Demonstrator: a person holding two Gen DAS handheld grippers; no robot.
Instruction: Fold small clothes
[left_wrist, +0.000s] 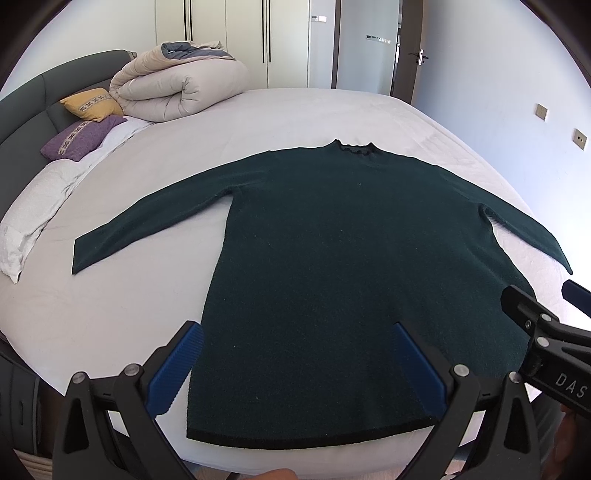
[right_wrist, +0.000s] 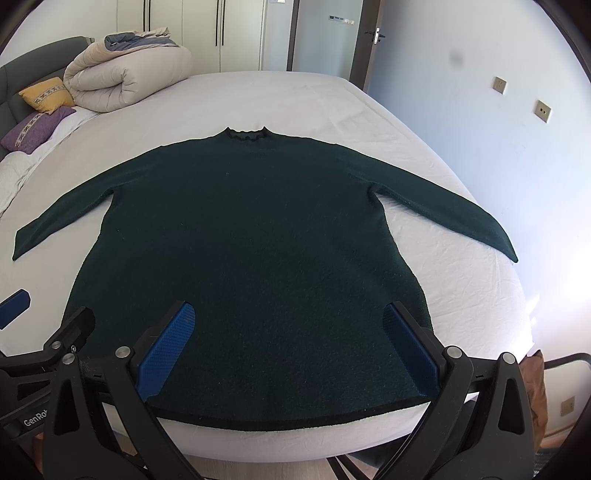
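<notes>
Left wrist view first: my left claw hangs low over the near edge of the bed, its blue-padded fingers spread wide with nothing between them but air. Below it lies the sweater, dark green, flat on the white sheet, hem toward me, ruffled collar pointing away toward the far side. Both sleeves are stretched out and angled slightly down, one to each side. The left finger sits just off the sweater's left edge, the right finger over the body of the cloth. I can't tell whether either pad touches the fabric. At the right of this view my right claw pokes in, close beside.

Over to the right wrist view: my right claw is spread wide too, gripping nothing, both fingers over the lower part of the sweater. The black-edged hem runs across just under the fingers, near the edge of the bed. My left claw shows at the left, one blue pad tip beyond the sweater's edge.

Far corner of the bed: a rolled cream quilt, with a yellow cushion and a purple cushion just beside it against the grey headboard. White wardrobe doors and a door stand behind.
</notes>
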